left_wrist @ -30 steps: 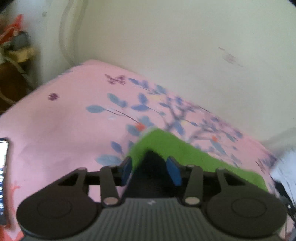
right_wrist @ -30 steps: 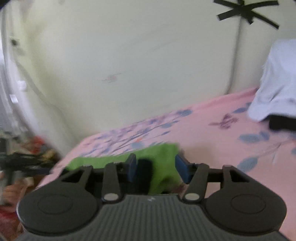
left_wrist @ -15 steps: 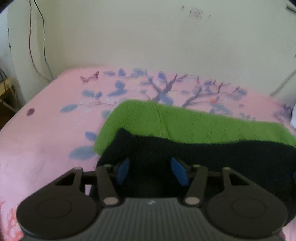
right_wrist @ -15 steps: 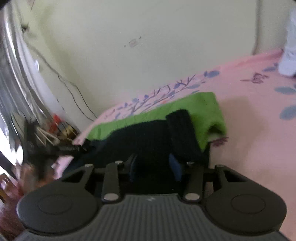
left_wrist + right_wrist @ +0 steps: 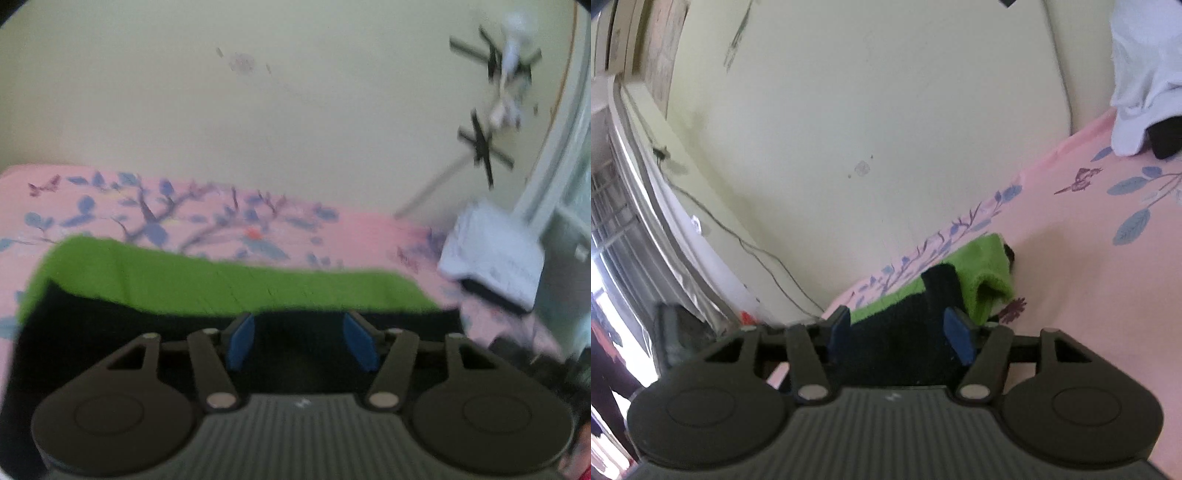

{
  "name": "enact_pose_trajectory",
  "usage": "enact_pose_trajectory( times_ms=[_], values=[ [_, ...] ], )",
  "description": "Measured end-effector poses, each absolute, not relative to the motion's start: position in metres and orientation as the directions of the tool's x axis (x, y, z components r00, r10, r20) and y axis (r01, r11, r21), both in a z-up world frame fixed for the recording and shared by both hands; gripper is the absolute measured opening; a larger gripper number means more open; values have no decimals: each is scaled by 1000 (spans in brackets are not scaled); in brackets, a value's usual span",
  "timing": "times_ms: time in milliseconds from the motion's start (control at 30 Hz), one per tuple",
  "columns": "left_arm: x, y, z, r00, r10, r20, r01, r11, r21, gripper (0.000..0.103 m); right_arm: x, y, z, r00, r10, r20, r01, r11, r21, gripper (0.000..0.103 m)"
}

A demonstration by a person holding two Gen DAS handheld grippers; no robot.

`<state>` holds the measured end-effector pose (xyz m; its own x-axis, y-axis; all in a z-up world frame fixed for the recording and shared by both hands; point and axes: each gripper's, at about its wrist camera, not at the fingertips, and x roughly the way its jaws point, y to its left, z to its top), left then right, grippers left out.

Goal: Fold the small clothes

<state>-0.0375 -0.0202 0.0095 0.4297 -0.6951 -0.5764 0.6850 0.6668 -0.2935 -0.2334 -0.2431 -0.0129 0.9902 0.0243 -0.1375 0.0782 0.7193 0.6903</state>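
Now both grippers, left (image 5: 301, 341) and right (image 5: 899, 336), have just been opening, jaws apart over the black-and-green garment (image 5: 229, 284) on the sheet (image 5: 362, 236).

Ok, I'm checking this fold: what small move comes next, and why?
Probably lift both clear. The green-and-black garment lies folded on the pink sheet, and the left gripper and right gripper have just been opening, its black layer loose between their jaws.
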Motion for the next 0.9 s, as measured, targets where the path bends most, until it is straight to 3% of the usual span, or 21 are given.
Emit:
enact_pose_trajectory(
  times_ms=[67,200,367,633,900],
  values=[
    [-33,-28,-12,432,-667,-607,667,689,-283,56,-241,-251,-17,992,16,-122,77,691,719,61],
    [-47,-29,-18,483,-675,-558,710,675,-200,61,-243,-264,-26,995,7,-99,74,613,787,66],
    [-52,-35,-16,461,-683,-566,744,646,-174,85,-247,-282,-41,997,6,-76,62,495,866,70],
    [-61,-37,-14,459,-677,-575,754,639,-151,94,-246,-292,-50,999,41,-31,10,426,904,74],
    [-65,-42,-15,478,-656,-584,753,648,-113,96,-247,-292,-52,999,40,-9,-9,420,908,76]
  ],
)
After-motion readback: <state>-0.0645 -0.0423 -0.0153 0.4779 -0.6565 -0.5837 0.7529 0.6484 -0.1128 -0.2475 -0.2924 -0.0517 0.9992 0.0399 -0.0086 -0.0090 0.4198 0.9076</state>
